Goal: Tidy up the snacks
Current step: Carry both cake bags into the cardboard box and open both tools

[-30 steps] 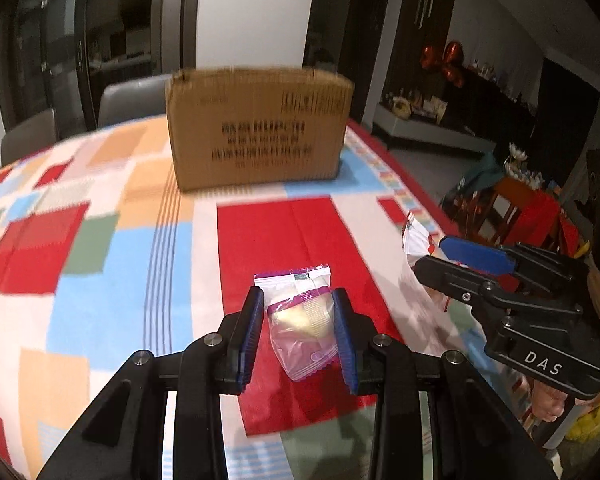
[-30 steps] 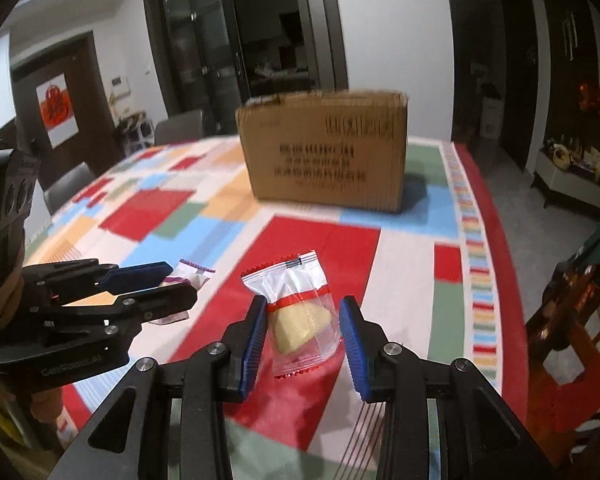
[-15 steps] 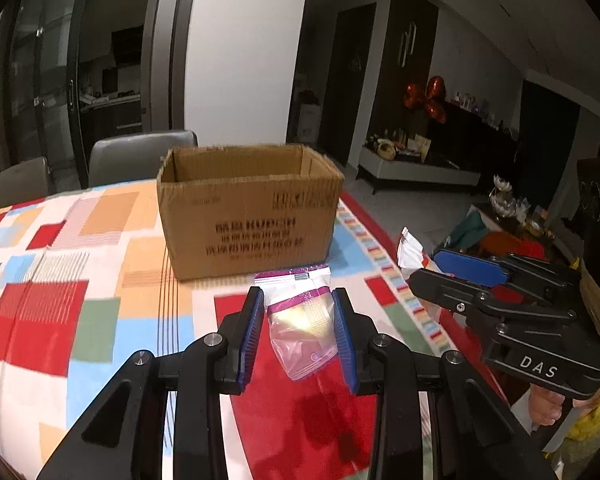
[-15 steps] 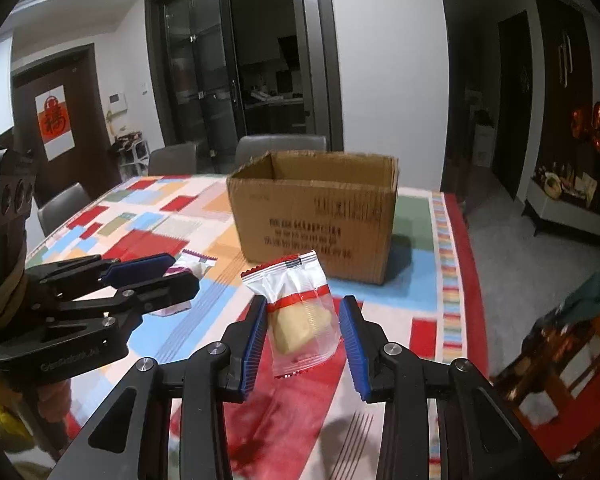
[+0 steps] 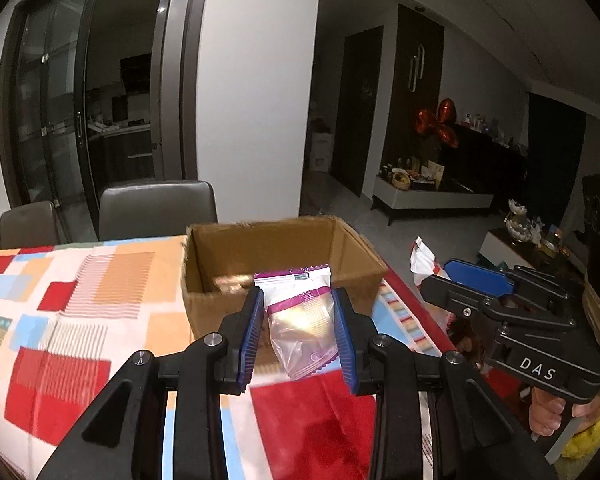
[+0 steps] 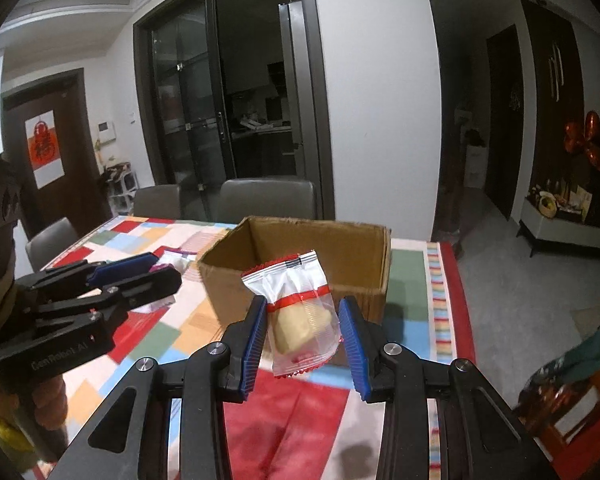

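Observation:
My left gripper is shut on a clear snack packet with a purple band and holds it in the air just before the open cardboard box. My right gripper is shut on a clear snack packet with a red band, also raised in front of the same box. Each gripper shows in the other's view: the right one at the right, the left one at the left. The box stands on the patchwork tablecloth.
Grey chairs stand behind the table's far side. The table's right edge with a striped red border drops to the floor. A low cabinet with clutter stands at the right of the room.
Both grippers have risen and moved toward the box with their packets; the box's open top and inside now show, and the box looks nearer.

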`<state>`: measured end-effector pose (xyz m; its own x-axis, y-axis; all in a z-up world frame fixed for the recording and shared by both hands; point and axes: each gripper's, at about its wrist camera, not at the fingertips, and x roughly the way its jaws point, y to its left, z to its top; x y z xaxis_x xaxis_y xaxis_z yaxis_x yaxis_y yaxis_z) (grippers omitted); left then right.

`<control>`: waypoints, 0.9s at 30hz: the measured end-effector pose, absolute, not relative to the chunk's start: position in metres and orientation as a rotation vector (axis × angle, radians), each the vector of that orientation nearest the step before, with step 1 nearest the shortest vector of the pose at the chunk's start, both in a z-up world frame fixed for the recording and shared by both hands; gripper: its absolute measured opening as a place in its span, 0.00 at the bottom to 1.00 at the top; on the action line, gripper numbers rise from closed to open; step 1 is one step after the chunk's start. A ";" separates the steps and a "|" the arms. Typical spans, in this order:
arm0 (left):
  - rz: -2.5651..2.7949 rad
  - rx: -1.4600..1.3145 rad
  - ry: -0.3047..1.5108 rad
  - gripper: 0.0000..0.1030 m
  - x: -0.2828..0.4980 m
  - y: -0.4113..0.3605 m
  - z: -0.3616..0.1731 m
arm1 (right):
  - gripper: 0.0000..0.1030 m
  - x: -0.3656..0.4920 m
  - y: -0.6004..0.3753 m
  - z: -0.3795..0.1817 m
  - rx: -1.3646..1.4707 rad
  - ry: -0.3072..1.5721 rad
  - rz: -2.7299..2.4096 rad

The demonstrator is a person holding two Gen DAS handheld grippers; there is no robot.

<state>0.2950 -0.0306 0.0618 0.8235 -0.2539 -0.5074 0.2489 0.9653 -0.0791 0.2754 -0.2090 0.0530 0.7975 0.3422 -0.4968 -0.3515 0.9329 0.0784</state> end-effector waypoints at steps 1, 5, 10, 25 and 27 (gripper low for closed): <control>-0.262 -0.007 0.544 0.33 0.303 -0.028 0.063 | 0.37 0.281 -0.207 0.054 -0.027 0.531 0.370; -0.244 0.019 0.543 0.33 0.327 -0.023 0.066 | 0.37 0.302 -0.199 0.059 -0.055 0.529 0.352; -0.253 0.023 0.578 0.33 0.358 -0.020 0.067 | 0.37 0.322 -0.191 0.061 -0.080 0.547 0.345; -0.211 0.048 0.688 0.53 0.424 -0.029 0.058 | 0.45 0.374 -0.181 0.061 -0.128 0.632 0.286; -0.182 0.038 0.688 0.60 0.424 -0.025 0.059 | 0.52 0.377 -0.182 0.060 -0.126 0.646 0.255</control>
<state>0.4244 -0.0254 0.0587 0.7571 -0.1540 -0.6348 0.1793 0.9835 -0.0248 0.3774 -0.1825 0.0603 0.7688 0.1958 -0.6088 -0.2738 0.9611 -0.0366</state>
